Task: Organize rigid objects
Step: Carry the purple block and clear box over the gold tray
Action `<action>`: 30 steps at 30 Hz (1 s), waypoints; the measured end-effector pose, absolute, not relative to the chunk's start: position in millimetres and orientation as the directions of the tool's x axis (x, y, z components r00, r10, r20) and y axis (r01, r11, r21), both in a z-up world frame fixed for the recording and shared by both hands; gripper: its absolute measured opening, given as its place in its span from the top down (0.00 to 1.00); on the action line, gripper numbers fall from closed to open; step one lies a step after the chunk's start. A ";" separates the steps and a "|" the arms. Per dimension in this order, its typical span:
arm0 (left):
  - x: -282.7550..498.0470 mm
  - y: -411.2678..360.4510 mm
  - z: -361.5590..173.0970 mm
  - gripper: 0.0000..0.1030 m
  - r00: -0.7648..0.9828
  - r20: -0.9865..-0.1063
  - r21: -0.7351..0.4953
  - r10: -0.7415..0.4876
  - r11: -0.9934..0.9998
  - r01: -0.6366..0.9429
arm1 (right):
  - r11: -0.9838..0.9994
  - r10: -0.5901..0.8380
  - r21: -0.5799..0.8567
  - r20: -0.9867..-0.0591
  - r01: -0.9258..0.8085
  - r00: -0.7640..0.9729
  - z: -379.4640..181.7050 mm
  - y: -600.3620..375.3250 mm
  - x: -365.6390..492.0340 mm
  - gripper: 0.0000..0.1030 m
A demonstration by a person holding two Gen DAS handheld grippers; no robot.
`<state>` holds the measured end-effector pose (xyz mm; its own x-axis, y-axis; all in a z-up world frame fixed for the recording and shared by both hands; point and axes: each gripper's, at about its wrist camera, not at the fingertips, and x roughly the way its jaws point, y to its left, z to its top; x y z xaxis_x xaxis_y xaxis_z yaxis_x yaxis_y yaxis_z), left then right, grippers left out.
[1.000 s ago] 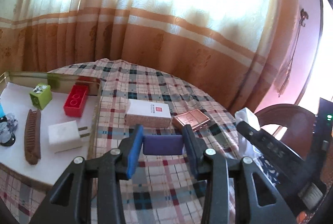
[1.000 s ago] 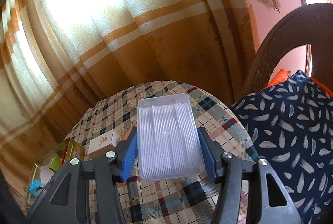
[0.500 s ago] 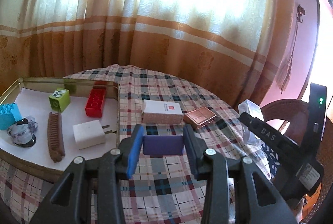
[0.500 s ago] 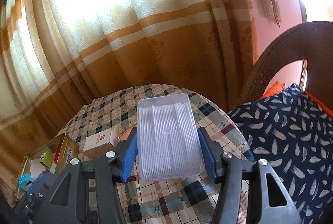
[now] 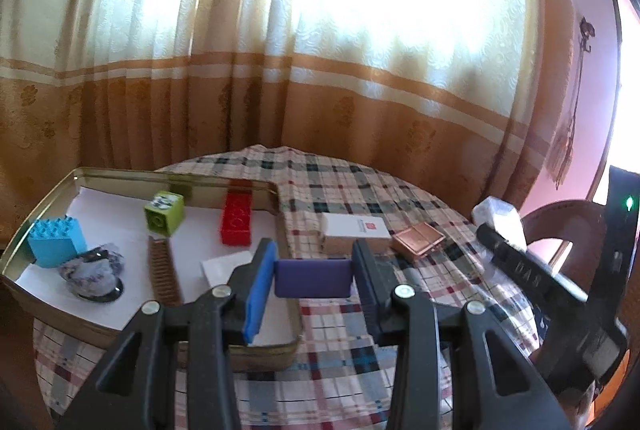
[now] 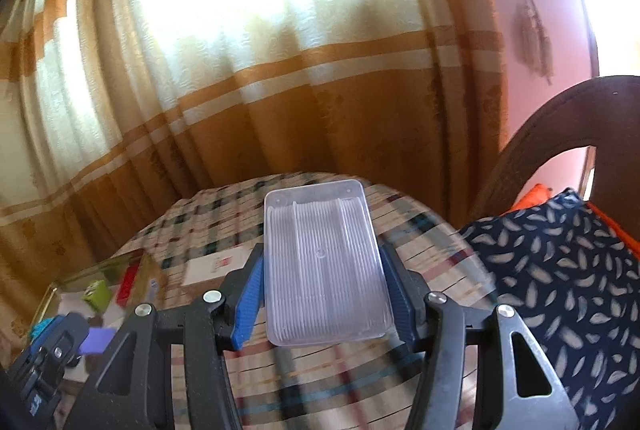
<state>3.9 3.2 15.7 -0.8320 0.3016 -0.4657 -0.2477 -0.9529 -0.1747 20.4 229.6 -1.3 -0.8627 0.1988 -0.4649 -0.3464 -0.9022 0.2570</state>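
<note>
**Both grippers loaded above the plaid table**

The purple block (image 5: 313,278) sits clamped between the pads of the left gripper (image 5: 313,284), held in the air just over the right wall of the gold tray (image 5: 120,175); its flat face points back at the camera. The right gripper (image 6: 323,294) is closed on a clear plastic case (image 6: 324,266) with ribbed white contents, held flat and lengthwise above the plaid tablecloth (image 6: 344,386) — the right wrist view is blurred, so finer detail of the case cannot be told.

Inside the tray, on its white lining, lie a blue brick (image 5: 56,240) at the far left; a clear glass piece (image 5: 94,272) just in front of it; a green cube (image 5: 165,213) and a red brick (image 5: 237,218) toward the far wall; a brown comb (image 5: 164,272) running near to far between them; and a white charger (image 5: 224,268), partly hidden behind the left gripper's blue pad.

On the cloth right of the tray rest a white box (image 5: 356,233) with a red mark and, just beside it on the right, a copper-coloured compact (image 5: 418,240). From the left wrist view, the right gripper's black body shows at the right edge with the clear case at its tip. Striped orange-and-cream curtains (image 5: 320,70) hang behind the table; a wooden chair (image 6: 560,118) with a feather-print cushion (image 6: 560,278) stands at the right.
</note>
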 end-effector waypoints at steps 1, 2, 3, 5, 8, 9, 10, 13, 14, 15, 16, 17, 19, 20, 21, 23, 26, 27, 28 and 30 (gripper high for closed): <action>2.5 0.9 16.5 0.62 -0.833 -0.464 -0.180 0.302 -0.953 -0.245 | -0.911 0.181 0.253 -0.468 -0.327 -0.865 -1.3 221.8 18.7 0.44; 1.4 -3.8 18.0 0.62 -0.836 -0.459 -0.188 0.301 -0.953 -0.240 | -0.917 0.166 0.249 -0.468 -0.310 -0.868 -0.9 215.2 17.4 0.44; 0.9 -7.7 19.2 0.62 -0.839 -0.454 -0.192 0.298 -0.953 -0.235 | -0.925 0.151 0.246 -0.465 -0.291 -0.872 0.0 207.8 16.3 0.44; -0.3 -18.5 21.8 0.62 -0.848 -0.444 -0.202 0.288 -0.955 -0.218 | -0.938 0.126 0.236 -0.451 -0.254 -0.884 5.1 192.9 15.6 0.44; -3.4 -35.0 25.1 0.62 -0.862 -0.431 -0.214 0.268 -0.958 -0.191 | -0.956 0.082 0.223 -0.419 -0.191 -0.904 16.6 170.6 16.3 0.44; -4.5 -39.9 25.6 0.62 -0.866 -0.427 -0.216 0.260 -0.959 -0.182 | -0.959 0.072 0.221 -0.414 -0.177 -0.908 19.3 165.2 16.6 0.44; -6.5 -47.8 26.2 0.62 -0.871 -0.423 -0.223 0.249 -0.961 -0.166 | -0.964 0.055 0.217 -0.404 -0.154 -0.913 23.7 157.0 16.6 0.44; -10.3 -66.6 26.6 0.62 -0.883 -0.417 -0.236 0.215 -0.964 -0.124 | -0.969 0.016 0.220 -0.393 -0.111 -0.919 28.7 140.7 15.1 0.44; -11.2 -72.4 26.6 0.62 -0.886 -0.415 -0.239 0.205 -0.965 -0.111 | -0.971 0.006 0.218 -0.392 -0.099 -0.920 29.2 135.5 14.3 0.44; -12.1 -77.8 26.2 0.62 -0.889 -0.414 -0.243 0.195 -0.965 -0.098 | -0.973 -0.003 0.214 -0.390 -0.087 -0.921 29.6 130.3 13.6 0.44; -13.1 -85.0 25.6 0.62 -0.892 -0.412 -0.249 0.183 -0.965 -0.083 | -0.976 -0.013 0.207 -0.389 -0.074 -0.921 30.0 124.2 12.7 0.44; -14.4 -92.2 25.4 0.62 -0.896 -0.410 -0.255 0.170 -0.965 -0.066 | -0.977 -0.021 0.202 -0.388 -0.063 -0.921 30.0 119.2 11.8 0.44; -16.6 -103.7 25.1 0.62 -0.901 -0.408 -0.262 0.147 -0.964 -0.039 | -0.980 -0.042 0.194 -0.388 -0.037 -0.921 29.6 108.5 9.4 0.44; -17.7 -110.3 25.1 0.62 -0.904 -0.405 -0.264 0.133 -0.964 -0.023 | -0.981 -0.049 0.191 -0.388 -0.028 -0.920 29.3 103.8 8.6 0.44; -18.5 -114.9 25.0 0.62 -0.906 -0.404 -0.266 0.124 -0.964 -0.013 | -0.982 -0.058 0.188 -0.388 -0.018 -0.920 29.1 99.3 7.3 0.44; -20.9 -124.7 24.5 0.62 -0.909 -0.403 -0.269 0.104 -0.963 0.008 | -0.983 -0.078 0.183 -0.389 0.006 -0.918 28.9 89.6 4.7 0.44; -23.2 -133.1 23.4 0.62 -0.911 -0.405 -0.264 0.077 -0.964 0.036 | -0.983 -0.103 0.180 -0.391 0.034 -0.915 28.3 76.7 -2.0 0.44; -24.5 -135.4 22.3 0.62 -0.911 -0.407 -0.258 0.064 -0.965 0.048 | -0.983 -0.109 0.178 -0.392 0.041 -0.914 27.6 73.9 -4.2 0.44; -25.4 -137.4 21.7 0.62 -0.911 -0.409 -0.253 0.056 -0.966 0.055 | -0.983 -0.116 0.174 -0.394 0.049 -0.912 26.4 69.9 -6.3 0.44; -28.3 -139.1 20.1 0.62 -0.907 -0.418 -0.242 0.048 -0.968 0.061 | -0.984 -0.124 0.168 -0.401 0.060 -0.908 23.1 63.7 -10.5 0.44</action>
<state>-28.2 -139.1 20.1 -0.9071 0.0479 -0.4182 0.0606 -0.9683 -0.2425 -10.5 63.7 23.1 -0.9079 -0.1236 -0.4005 0.0600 -0.9840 0.1678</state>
